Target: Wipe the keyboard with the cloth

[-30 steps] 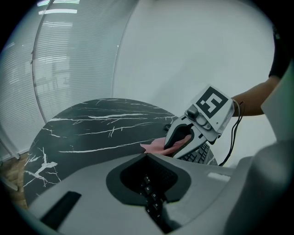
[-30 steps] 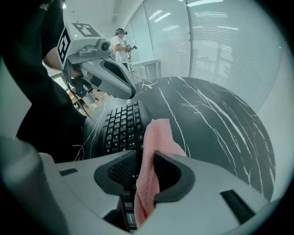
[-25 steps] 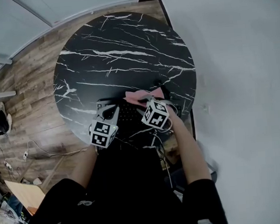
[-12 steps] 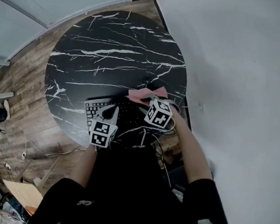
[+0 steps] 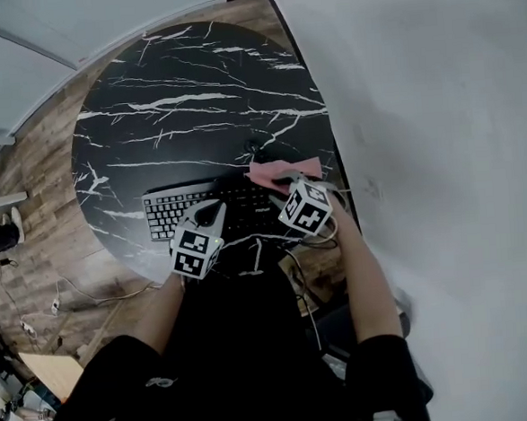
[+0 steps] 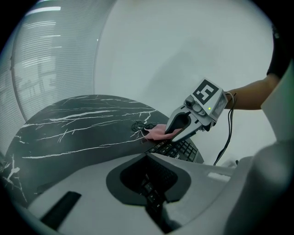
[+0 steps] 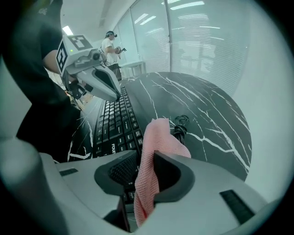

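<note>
On the round desk [image 5: 192, 93], black and stone-patterned with white veins, a black keyboard [image 5: 182, 211] lies along the near edge. A pink cloth [image 5: 283, 169] rests at its right end.

The head view alone gives the whole layout. The left tool [image 5: 216, 207] is over the keyboard and the right tool [image 5: 280, 184] is at the cloth. Each tool carries a cube [image 5: 306, 207] faced with black-and-white square markers. Plank-patterned wood floor [image 5: 35, 167] lies to the left and a plain pale wall [image 5: 436, 103] to the right. That view does not show how the jaws stand; the gripper views do.

The right gripper view shows the right tool's jaws clamped on the cloth. Its fine mesh-like weave stands up in a fold between the dark ribbed pads and hangs below them. The left gripper view shows the left tool's jaws drawn together with nothing held and keys just beyond them. Whether they touch the keys I cannot tell.

Only the right gripper view brings print close enough to read: white letters "FOUR" on the keyboard's near edge, with the rest cut off by the tool. It also shows a person [image 7: 110, 48] standing far off beside a glass wall [image 7: 193, 36].

A coiled dark cable [image 5: 253, 148] lies on the desk just behind the cloth.
</note>
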A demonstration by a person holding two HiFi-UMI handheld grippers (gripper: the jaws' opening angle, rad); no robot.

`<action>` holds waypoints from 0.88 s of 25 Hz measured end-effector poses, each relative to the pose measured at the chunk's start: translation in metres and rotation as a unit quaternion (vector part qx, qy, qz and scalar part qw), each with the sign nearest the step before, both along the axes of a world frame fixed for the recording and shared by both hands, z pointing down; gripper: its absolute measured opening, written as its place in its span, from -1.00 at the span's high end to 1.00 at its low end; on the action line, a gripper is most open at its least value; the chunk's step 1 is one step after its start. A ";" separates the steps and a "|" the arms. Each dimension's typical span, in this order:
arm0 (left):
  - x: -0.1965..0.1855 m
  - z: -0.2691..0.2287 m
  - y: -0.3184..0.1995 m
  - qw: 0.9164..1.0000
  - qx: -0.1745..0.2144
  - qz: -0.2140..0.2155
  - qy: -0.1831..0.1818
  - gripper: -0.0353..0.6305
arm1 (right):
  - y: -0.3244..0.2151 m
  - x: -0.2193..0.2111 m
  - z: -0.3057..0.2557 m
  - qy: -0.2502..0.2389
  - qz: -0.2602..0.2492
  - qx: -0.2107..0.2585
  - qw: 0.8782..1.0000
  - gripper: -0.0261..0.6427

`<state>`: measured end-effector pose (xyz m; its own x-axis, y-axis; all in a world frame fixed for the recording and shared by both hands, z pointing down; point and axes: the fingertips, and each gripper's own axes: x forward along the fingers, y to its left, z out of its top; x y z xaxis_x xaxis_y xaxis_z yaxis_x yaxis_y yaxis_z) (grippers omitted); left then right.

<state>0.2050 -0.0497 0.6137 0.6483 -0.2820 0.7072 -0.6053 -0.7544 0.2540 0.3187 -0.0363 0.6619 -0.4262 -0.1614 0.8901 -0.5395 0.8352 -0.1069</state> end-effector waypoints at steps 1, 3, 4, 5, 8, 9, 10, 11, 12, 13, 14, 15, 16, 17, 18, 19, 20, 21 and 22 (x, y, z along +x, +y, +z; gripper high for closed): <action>0.004 0.000 0.001 1.000 0.000 0.005 -0.001 0.90 | 0.000 0.006 -0.001 -0.001 0.008 0.001 1.000 0.60; 0.011 0.000 0.003 1.000 0.001 0.014 -0.002 0.90 | 0.002 0.017 -0.001 -0.002 0.022 0.001 1.000 0.61; 0.014 0.001 0.005 1.000 0.000 0.017 -0.003 0.90 | 0.004 0.022 -0.001 -0.002 0.029 0.000 1.000 0.61; 0.016 0.002 0.006 1.000 -0.001 0.020 -0.004 0.90 | 0.005 0.026 -0.001 -0.003 0.037 0.000 0.999 0.61; 0.025 0.002 0.009 1.000 0.000 0.031 -0.005 0.90 | 0.008 0.040 0.000 -0.007 0.067 0.003 0.998 0.61; 0.028 0.002 0.011 0.999 0.000 0.035 -0.006 0.90 | 0.008 0.044 0.000 -0.008 0.078 0.005 0.997 0.61; 0.030 0.002 0.012 0.999 0.000 0.039 -0.006 0.90 | 0.008 0.047 0.000 -0.010 0.090 0.007 0.996 0.61; 0.032 0.001 0.013 0.999 0.000 0.043 -0.007 0.90 | 0.008 0.050 -0.001 -0.013 0.104 0.008 0.994 0.61; 0.034 0.001 0.014 0.999 0.001 0.046 -0.008 0.90 | 0.009 0.052 -0.001 -0.019 0.121 0.007 0.992 0.61; 0.036 0.002 0.014 0.999 0.002 0.049 -0.009 0.90 | 0.009 0.054 -0.001 -0.027 0.141 0.006 0.990 0.61; 0.038 0.002 0.015 0.999 0.003 0.051 -0.010 0.90 | 0.008 0.055 -0.002 -0.040 0.166 0.005 0.985 0.61; 0.040 0.002 0.015 0.999 0.004 0.052 -0.010 0.90 | 0.007 0.057 -0.003 -0.054 0.194 0.004 0.979 0.60; 0.042 0.002 0.015 0.999 0.006 0.053 -0.010 0.90 | 0.005 0.058 -0.004 -0.066 0.223 0.004 0.973 0.60; 0.044 0.002 0.015 0.999 0.008 0.053 -0.010 0.90 | 0.004 0.059 -0.005 -0.075 0.251 0.006 0.965 0.60; 0.045 0.001 0.014 0.999 0.010 0.052 -0.009 0.90 | 0.002 0.060 -0.006 -0.080 0.278 0.011 0.957 0.60; 0.047 0.000 0.014 0.999 0.010 0.051 -0.008 0.90 | 0.001 0.060 -0.006 -0.082 0.304 0.019 0.949 0.60; 0.049 -0.001 0.013 0.999 0.010 0.050 -0.006 0.90 | 0.000 0.061 -0.006 -0.080 0.329 0.029 0.940 0.60; 0.052 -0.001 0.013 0.999 0.009 0.048 -0.004 0.90 | 0.000 0.062 -0.006 -0.076 0.356 0.040 0.931 0.61; 0.055 -0.002 0.014 0.999 0.007 0.048 -0.001 0.90 | 0.000 0.065 -0.006 -0.071 0.383 0.051 0.920 0.65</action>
<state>0.2603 -0.0356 0.6116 0.6711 -0.2293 0.7050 -0.5308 -0.8125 0.2411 0.3833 -0.0367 0.6558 -0.2633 -0.5425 0.7977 -0.9603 0.2261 -0.1632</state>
